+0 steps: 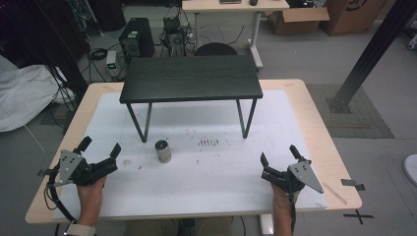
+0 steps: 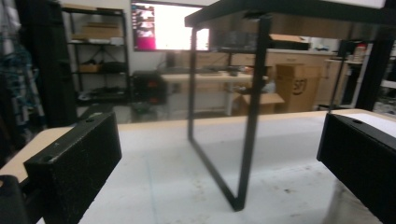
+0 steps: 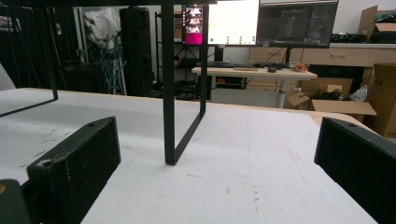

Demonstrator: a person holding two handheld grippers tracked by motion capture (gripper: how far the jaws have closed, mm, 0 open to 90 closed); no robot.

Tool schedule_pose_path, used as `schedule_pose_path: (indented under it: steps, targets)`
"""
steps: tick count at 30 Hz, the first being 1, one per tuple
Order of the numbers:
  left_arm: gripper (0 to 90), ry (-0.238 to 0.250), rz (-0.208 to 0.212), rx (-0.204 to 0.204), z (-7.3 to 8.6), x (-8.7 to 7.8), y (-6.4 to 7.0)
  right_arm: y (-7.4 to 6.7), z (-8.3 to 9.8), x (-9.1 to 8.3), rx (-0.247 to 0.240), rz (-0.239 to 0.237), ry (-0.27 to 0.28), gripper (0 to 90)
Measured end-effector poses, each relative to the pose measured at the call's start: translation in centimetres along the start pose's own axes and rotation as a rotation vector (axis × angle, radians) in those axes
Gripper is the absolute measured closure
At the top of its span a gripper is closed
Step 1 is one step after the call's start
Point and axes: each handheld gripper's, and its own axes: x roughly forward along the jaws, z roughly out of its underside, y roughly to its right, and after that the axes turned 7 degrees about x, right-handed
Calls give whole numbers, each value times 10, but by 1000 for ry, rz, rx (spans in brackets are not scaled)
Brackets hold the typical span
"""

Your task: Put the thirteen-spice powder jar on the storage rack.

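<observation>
Both the left gripper [image 1: 100, 148] and right gripper [image 1: 279, 156] have jaws spread wide, holding nothing.

In the high view the person's forearms are cut off by the bottom edge, and the near rim of the tabletop [image 1: 44, 216] hides the rest of the body. The small metal can [image 1: 163, 151] is too small to show any label or whether its top is closed. The dark marks [image 1: 208, 142] beside it are too fine to read. The black shelf [image 1: 191, 77] hides the white mat beneath its top.

In the left gripper view the shelf's top is cut off by the upper edge, the background is blurred, and both jaws run out of the picture.

In the right gripper view the far screens [image 3: 261, 21] are too small to read.
</observation>
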Motion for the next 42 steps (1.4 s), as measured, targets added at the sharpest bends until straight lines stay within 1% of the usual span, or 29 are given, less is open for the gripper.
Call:
schedule_pose_path:
  steps: [1, 2, 3, 4, 5, 7, 8, 12, 13, 19, 22, 24, 26, 29, 36, 40, 42]
  targets:
    - [2, 0, 0, 0, 0, 0, 0, 0, 0, 0, 0, 0, 0, 0]
    - [2, -5, 30, -1, -4, 2, 2, 0, 0, 0, 0, 0, -1, 0]
    - [3, -5, 30, -1, -4, 2, 2, 0, 0, 0, 0, 0, -1, 0]
    - [3, -13, 64, 2, -7, 5, 5, 0, 0, 0, 0, 0, 0, 0]
    - [2, -16, 76, 5, -9, 6, 7, 0, 0, 0, 0, 0, 0, 0]
    - [2, -18, 95, 10, -11, 9, 10, 0, 0, 0, 0, 0, 0, 1]
    - [2, -18, 95, 10, -11, 9, 10, 0, 0, 0, 0, 0, 0, 1]
    - [2, -19, 136, 1, -14, 13, 18, 0, 0, 0, 0, 0, 1, 0]
    - [2, -19, 136, 1, -14, 13, 18, 0, 0, 0, 0, 0, 1, 0]
    - [2, -29, 182, 7, -14, 18, 28, 0, 0, 0, 1, -1, -1, 0]
    - [2, -31, 215, -1, -14, 22, 33, 0, 0, 0, 1, -2, -2, 0]
    - [2, -34, 234, 6, -14, 24, 37, 0, 0, 0, 1, -2, -2, 0]
    - [3, -38, 247, 13, -14, 27, 41, 0, 0, 0, 0, -2, -1, 0]
    - [3, -39, 262, 11, -13, 31, 46, 0, 0, 0, 0, -2, -1, 0]
    - [4, -52, 288, 22, -10, 37, 54, 0, 0, 0, -1, -2, -1, 0]
    - [4, -70, 305, 51, -7, 41, 61, 0, 0, 0, 0, -2, -1, 0]
    - [4, -79, 311, 58, -5, 43, 64, 0, 0, 0, -1, -3, -1, 0]
